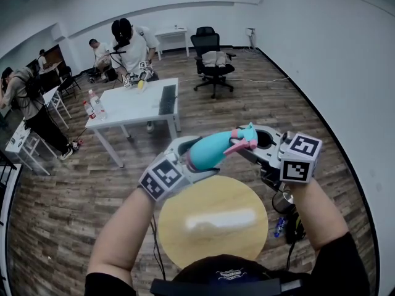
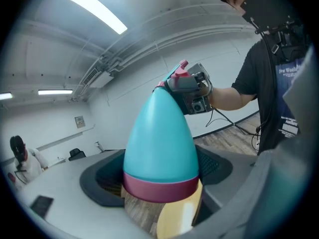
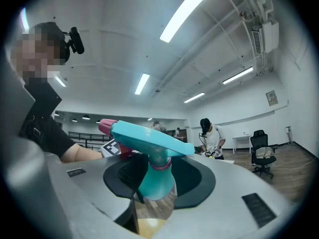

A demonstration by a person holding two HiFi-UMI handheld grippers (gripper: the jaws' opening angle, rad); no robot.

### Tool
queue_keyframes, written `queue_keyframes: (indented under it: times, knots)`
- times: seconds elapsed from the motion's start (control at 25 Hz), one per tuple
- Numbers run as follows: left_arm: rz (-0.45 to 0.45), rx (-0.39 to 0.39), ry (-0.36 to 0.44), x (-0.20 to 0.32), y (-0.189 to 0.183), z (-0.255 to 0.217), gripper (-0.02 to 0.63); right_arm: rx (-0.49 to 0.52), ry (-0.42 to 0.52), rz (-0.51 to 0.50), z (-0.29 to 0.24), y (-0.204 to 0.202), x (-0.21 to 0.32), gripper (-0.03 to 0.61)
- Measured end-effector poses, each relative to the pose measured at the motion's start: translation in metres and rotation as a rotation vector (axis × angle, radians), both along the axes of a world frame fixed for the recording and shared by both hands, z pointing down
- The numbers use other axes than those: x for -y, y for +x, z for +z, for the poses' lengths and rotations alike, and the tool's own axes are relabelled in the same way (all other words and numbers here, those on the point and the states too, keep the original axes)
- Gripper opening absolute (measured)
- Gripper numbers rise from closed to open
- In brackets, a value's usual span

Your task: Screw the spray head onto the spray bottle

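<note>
Currently the spray bottle [image 1: 207, 152] is being clamped aloft by the left tongs [image 2: 160, 193] while its spray head [image 1: 244, 139] is being narrowly straddled, contact unclear, by the right tongs [image 3: 157, 188], so a slipping, crooked twist is being risked.

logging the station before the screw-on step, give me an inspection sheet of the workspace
surface: round wooden table beneath both grippers, glare on top
job's things: spray bottle with spray head at its neck, held above the table
clutter: small blue item on floor, unclear
grippers: left gripper shut on bottle; right gripper shut on head
cables: black cable hanging beside table
surroundings: white table, office chair, people working
</note>
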State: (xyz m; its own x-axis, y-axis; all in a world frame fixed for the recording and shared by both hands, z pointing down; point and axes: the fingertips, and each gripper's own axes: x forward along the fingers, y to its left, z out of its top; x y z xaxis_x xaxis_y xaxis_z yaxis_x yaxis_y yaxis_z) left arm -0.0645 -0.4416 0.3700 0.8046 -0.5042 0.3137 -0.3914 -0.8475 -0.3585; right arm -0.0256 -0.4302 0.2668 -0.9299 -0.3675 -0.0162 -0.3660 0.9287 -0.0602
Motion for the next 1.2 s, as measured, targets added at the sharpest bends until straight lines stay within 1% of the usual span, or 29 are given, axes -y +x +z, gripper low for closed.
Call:
queue_keyframes:
  times: [0.08, 0.16, 0.2, 0.28, 0.4, 0.52, 0.56, 0.64, 0.72, 0.8, 0.88, 0.96, 1.0, 1.04, 1.12, 1.2]
  knots:
    - [-0.033, 0.076, 0.07, -0.004, 0.002, 0.005, 0.457, -0.012, -0.034, -0.005, 0.008, 0.005, -0.006, 0.16]
    - [-0.105, 0.175, 0.155, -0.002, -0.003, 0.006, 0.457, -0.011, -0.089, 0.002, 0.017, 0.008, -0.007, 0.16]
    - [-0.147, 0.22, 0.199, 0.0, -0.008, 0.004, 0.457, 0.01, -0.125, 0.008, 0.019, 0.008, -0.005, 0.16]
    - [-0.227, 0.291, 0.292, 0.003, -0.016, -0.009, 0.457, 0.104, -0.21, 0.015, 0.018, 0.009, 0.0, 0.158]
    - [-0.347, 0.417, 0.472, 0.008, -0.021, -0.026, 0.457, 0.316, -0.354, -0.003, 0.016, 0.013, 0.008, 0.156]
    - [-0.427, 0.54, 0.642, 0.009, -0.02, -0.032, 0.457, 0.471, -0.464, -0.03, 0.023, 0.024, 0.013, 0.156]
    - [-0.442, 0.564, 0.69, 0.008, -0.018, -0.033, 0.456, 0.506, -0.488, -0.04, 0.025, 0.027, 0.014, 0.156]
    - [-0.461, 0.588, 0.777, 0.003, -0.015, -0.039, 0.457, 0.558, -0.515, -0.058, 0.025, 0.032, 0.013, 0.156]
    - [-0.469, 0.594, 0.863, -0.005, -0.013, -0.045, 0.456, 0.594, -0.525, -0.07, 0.023, 0.035, 0.012, 0.158]
    - [-0.45, 0.593, 0.932, -0.016, -0.009, -0.05, 0.456, 0.607, -0.522, -0.082, 0.019, 0.035, 0.009, 0.16]
    - [-0.411, 0.585, 0.951, -0.023, -0.005, -0.05, 0.457, 0.604, -0.512, -0.091, 0.017, 0.034, 0.006, 0.16]
    - [-0.407, 0.562, 0.942, -0.022, -0.008, -0.05, 0.457, 0.615, -0.499, -0.092, 0.014, 0.034, 0.006, 0.16]
    - [-0.413, 0.54, 0.928, -0.02, -0.011, -0.052, 0.459, 0.635, -0.491, -0.094, 0.012, 0.036, 0.005, 0.16]
    - [-0.41, 0.506, 0.901, -0.02, -0.012, -0.052, 0.462, 0.666, -0.484, -0.098, 0.01, 0.038, 0.005, 0.16]
    - [-0.384, 0.429, 0.819, -0.021, -0.012, -0.05, 0.463, 0.722, -0.468, -0.109, 0.005, 0.043, 0.005, 0.158]
    - [-0.368, 0.382, 0.748, -0.021, -0.013, -0.043, 0.465, 0.729, -0.447, -0.113, 0.004, 0.044, 0.005, 0.158]
